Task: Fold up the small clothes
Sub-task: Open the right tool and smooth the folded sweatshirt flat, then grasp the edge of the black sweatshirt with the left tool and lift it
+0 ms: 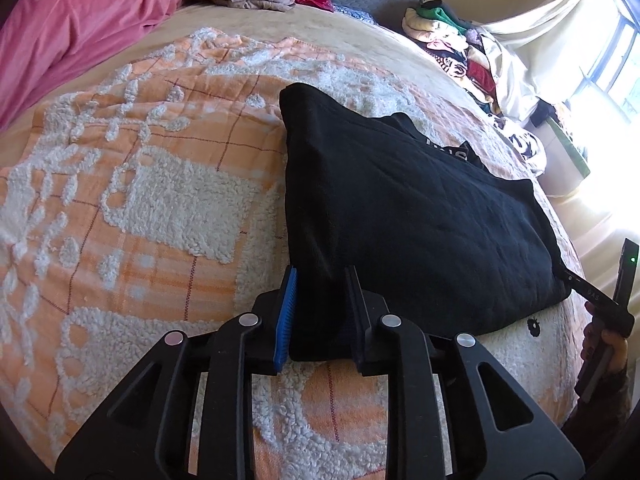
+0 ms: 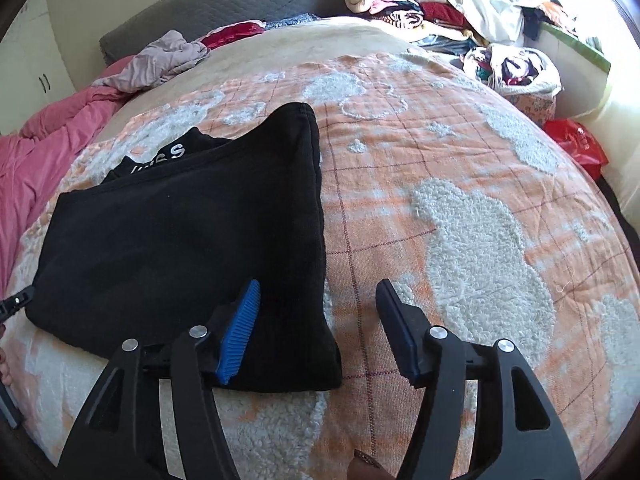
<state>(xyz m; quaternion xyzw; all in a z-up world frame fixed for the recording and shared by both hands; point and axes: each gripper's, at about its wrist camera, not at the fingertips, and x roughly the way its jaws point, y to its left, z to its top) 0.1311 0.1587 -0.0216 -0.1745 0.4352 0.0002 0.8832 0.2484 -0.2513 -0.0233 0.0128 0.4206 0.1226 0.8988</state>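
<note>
On the orange and white tufted blanket (image 1: 160,184) that covers the bed lies a black garment (image 1: 400,216), folded into a flat wedge with white lettering just showing at its far edge; it rests toward the near side of the bed, broad along the near edge and tapering away to a far corner. The left gripper (image 1: 320,312) sits at the garment's near left corner, its jaws a narrow gap apart with that corner of the cloth between them; whether the pads actually press on the fabric cannot be told, since the blue pad seems to stand slightly clear. The right gripper (image 2: 316,320) is at the opposite near corner with its jaws standing well apart: the blue-padded finger lies over the black fabric, while the other finger is out over bare blanket, clear of the cloth, so nothing is clamped. In the left wrist view the right gripper shows at the frame's right edge, touching the garment's corner. At the far left of the bed a pink quilt (image 1: 72,28) is bunched up, with a pale crumpled garment (image 2: 160,60) beside it, and a heap of mixed clothes (image 2: 420,4) is piled beyond the bed's far right side.
</note>
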